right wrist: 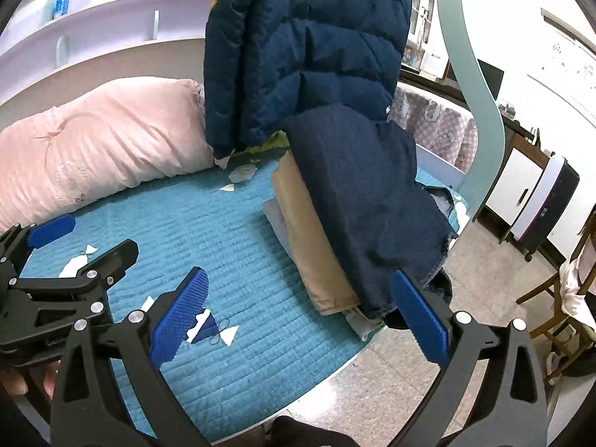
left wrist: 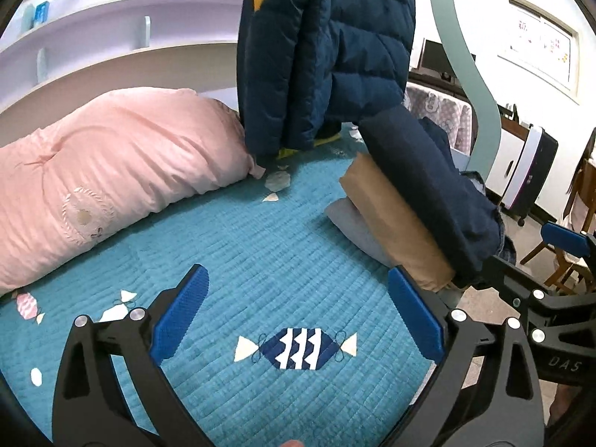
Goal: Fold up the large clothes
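The folded clothes [right wrist: 357, 201] sit in a stack at the right edge of the bed [right wrist: 231, 231], near its corner. Going left to right across the scene: a pink pillow [left wrist: 111, 171] lies on the bed against the white headboard shelves [left wrist: 111, 26], on the far left. Just right of it, a navy puffer jacket [left wrist: 324, 56] with a yellow patch hangs down from above, its lower hem meeting the teal quilt [left wrist: 238, 246] beside the pillow's corner. The quilt, stitched with fish and candy shapes, lies bare in the middle.

Then the stack: a grey piece [left wrist: 354, 231] at the bottom, a tan one [right wrist: 313, 253] over it, and a dark navy denim garment [left wrist: 432, 186] on top, its raw hem hanging over the near end of the pile toward the floor [right wrist: 439, 365]. Beyond the bed stand a pale green curved post [right wrist: 473, 85] and, further right, a wooden chair [right wrist: 551, 298].

The left gripper [left wrist: 298, 316] hovers over the bare quilt with its blue pads spread wide and nothing between them. The right gripper [right wrist: 301, 320] is likewise spread wide and empty, over the bed's edge; its right pad is just beside the near end of the denim, though I cannot tell whether they touch.
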Available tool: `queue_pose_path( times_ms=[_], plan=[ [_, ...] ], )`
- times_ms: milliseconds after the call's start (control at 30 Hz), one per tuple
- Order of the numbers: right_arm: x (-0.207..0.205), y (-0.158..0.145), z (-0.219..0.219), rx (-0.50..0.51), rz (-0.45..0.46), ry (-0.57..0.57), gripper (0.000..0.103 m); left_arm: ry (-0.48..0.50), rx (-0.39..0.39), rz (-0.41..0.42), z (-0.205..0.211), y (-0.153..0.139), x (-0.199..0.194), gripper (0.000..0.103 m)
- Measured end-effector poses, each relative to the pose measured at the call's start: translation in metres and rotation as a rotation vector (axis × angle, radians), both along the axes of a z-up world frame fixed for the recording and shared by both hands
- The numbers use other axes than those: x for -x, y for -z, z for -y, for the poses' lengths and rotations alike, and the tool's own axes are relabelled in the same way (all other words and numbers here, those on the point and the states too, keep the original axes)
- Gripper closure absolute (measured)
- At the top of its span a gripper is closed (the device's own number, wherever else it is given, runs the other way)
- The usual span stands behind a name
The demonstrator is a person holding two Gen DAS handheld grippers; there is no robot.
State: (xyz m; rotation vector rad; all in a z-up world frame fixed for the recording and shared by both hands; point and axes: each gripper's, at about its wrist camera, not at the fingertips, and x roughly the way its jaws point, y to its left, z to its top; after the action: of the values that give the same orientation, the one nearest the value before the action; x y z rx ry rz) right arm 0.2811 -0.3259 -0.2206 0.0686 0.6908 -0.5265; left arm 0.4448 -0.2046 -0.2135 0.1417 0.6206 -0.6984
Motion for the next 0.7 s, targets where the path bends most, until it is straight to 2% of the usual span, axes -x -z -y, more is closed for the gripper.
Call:
queue_pose_path(
  times_ms=[267,400,700],
  plan=[
    [0.013,-0.013,-0.016,-0.001,0.003,-0.015,0.008,-0.032,0.003,0.022,-0.023,-0.016,0.020,0.006],
    [0.027,-0.022,-0.029,0.003,0.012,-0.041,0.008,-0.053,0.013,0.006,-0.038,-0.023,0.033,0.005],
    [0.072,-0.042,-0.054,0.006,0.030,-0.114,0.008,-0.117,0.025,0.037,-0.073,-0.053,0.091,0.005]
  ],
)
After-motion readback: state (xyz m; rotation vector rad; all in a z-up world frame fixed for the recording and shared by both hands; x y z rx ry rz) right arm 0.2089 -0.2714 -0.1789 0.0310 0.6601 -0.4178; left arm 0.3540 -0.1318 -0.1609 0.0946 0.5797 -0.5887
